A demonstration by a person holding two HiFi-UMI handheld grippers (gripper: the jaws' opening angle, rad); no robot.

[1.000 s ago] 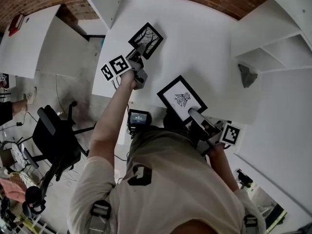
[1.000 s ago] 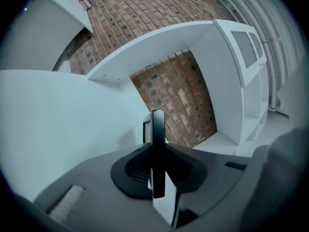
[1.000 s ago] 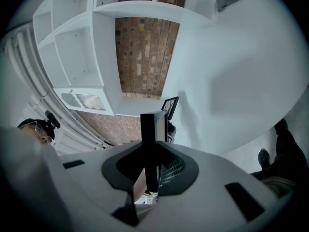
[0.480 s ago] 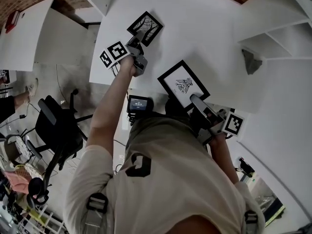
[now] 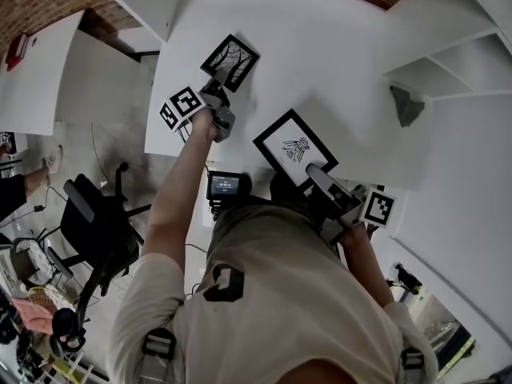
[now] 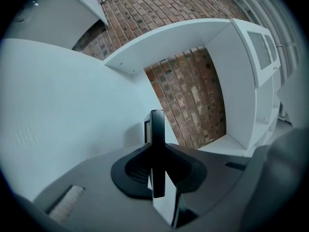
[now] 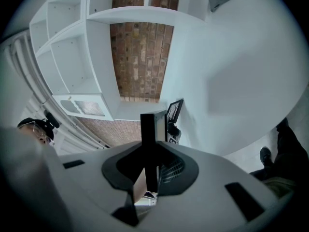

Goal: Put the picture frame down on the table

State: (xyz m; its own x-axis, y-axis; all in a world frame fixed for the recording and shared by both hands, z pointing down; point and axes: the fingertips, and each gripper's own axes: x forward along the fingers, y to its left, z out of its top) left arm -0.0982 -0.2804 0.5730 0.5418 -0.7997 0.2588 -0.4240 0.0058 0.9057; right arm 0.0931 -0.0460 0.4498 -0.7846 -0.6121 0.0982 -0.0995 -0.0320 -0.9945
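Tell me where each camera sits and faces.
Head view: on the head, steeply down at the table; arms, left gripper, right gripper show.
Left gripper view: along its jaws, shut on the tree frame, toward brick wall.
Right gripper view: along its jaws, shut on the bird frame, toward shelves.
Head and right gripper views share the tree frame.

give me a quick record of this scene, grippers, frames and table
left gripper: shut on far frame, tree picture
right gripper: shut on near frame, black border, white mat
table: white, beneath both frames in the head view
frames touching table: cannot tell
task state: neither frame released yet
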